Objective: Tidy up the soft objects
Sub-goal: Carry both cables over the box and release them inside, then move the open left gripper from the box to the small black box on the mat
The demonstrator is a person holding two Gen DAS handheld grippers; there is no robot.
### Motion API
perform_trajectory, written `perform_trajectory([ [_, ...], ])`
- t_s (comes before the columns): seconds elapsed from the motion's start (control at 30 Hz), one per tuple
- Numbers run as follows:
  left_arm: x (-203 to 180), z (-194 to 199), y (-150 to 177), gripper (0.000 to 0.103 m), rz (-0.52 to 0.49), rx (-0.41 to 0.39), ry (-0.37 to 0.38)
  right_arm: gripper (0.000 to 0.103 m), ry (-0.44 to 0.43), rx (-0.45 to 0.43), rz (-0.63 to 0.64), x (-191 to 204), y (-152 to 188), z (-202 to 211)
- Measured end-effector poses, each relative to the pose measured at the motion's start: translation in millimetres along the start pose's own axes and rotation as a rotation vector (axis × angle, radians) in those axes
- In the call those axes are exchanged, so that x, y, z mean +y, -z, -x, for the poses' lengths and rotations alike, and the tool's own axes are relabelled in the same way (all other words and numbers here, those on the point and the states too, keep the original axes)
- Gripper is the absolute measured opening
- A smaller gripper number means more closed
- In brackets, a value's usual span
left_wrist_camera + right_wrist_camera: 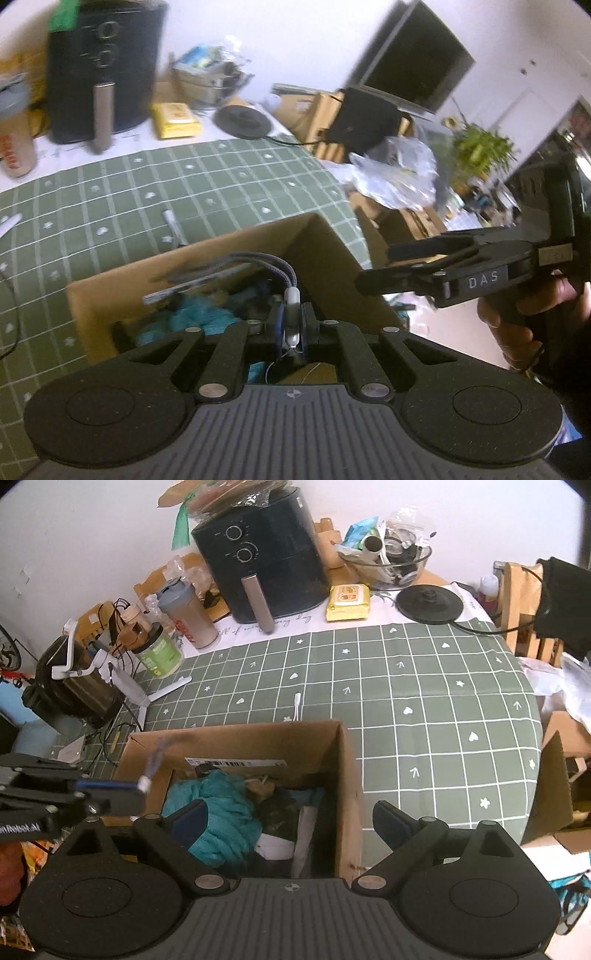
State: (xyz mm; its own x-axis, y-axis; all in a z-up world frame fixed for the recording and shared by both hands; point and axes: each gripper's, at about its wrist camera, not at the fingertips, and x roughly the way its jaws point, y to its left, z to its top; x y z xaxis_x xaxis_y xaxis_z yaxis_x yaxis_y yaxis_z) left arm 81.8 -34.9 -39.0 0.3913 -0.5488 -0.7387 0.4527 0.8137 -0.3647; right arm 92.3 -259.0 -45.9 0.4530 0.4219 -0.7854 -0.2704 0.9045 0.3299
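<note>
My left gripper (293,325) is clamped narrow on the white plug end of a grey braided cable (273,264), which loops up and over towards the far wall of the open brown cardboard box (343,760). The cable's other end is blurred, so I cannot tell whether it hangs free or already rests on the box wall. My right gripper (288,818) hovers with its fingers spread wide and empty over the same box, just above the crumpled teal knitted cloth (218,812) lying inside with some darker and white fabric beside it. I judge I am mid-drop, bringing the cable into the box. Next I should lower the plug past the rim and release, keeping the loop inside. A small white adapter cable (296,707) lies on the green checked tablecloth (424,686) just beyond the box.
</note>
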Motion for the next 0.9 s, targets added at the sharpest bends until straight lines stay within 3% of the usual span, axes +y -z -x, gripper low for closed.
perform_trajectory([
  [0.07,-7,-4,1,0.015,-0.035,-0.018,0.004,0.096,0.005,-0.001,-0.007,-1,3,2],
  [0.1,-10,-7,2,0.022,-0.051,-0.019,-0.01,0.096,0.007,-0.001,-0.01,-1,5,2],
  [0.13,-11,-8,2,0.036,-0.056,-0.016,-0.025,0.096,0.008,0.0,-0.012,-2,6,3],
  [0.17,-11,-10,3,0.042,-0.058,-0.016,-0.041,0.096,0.009,0.0,-0.013,-1,8,4],
  [0.57,17,8,27,0.042,0.038,0.009,-0.147,0.098,0.017,0.021,0.01,5,15,-1],
  [0.7,34,18,34,0.042,0.123,-0.005,-0.187,0.1,0.006,0.021,0.064,16,12,-5],
  [0.9,47,34,37,0.042,0.168,-0.047,-0.234,0.103,0.015,-0.004,0.119,27,2,-14],
])
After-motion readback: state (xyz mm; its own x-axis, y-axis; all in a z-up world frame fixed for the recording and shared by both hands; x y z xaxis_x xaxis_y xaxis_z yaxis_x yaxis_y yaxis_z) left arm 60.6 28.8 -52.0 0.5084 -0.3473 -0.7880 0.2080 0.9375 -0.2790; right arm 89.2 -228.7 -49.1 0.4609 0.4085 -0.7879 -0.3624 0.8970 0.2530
